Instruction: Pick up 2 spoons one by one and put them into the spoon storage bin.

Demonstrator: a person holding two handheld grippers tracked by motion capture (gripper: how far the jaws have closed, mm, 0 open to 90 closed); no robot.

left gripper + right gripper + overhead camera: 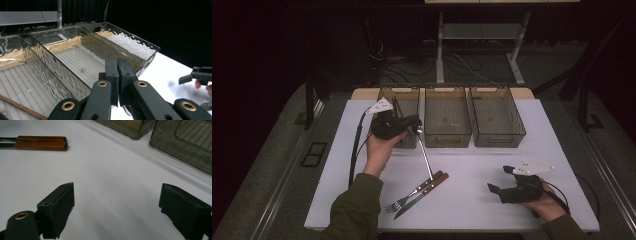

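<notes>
My left gripper (pixel 416 123) hovers at the front of the left clear bin (pixel 398 90), its jaws shut (pixel 117 61) on the top end of a long metal utensil (pixel 426 157), seemingly a spoon. The utensil hangs down toward the person. Beneath its lower end, a fork (pixel 403 200) and a knife (pixel 406 210) with wooden handles (pixel 41 138) (pixel 41 145) lie side by side on the white table. My right gripper (pixel 495 191) rests low at the front right, open, with bare table between its fingers (pixel 117 207). It also appears in the left gripper view (pixel 197 75).
The middle bin (pixel 448 140) and the right bin (pixel 499 140) stand in a row behind the table's centre. A thin brown rod (pixel 20 107) lies in the left bin. The white table top (pixel 472 165) ends near the person, and cables trail from both grippers.
</notes>
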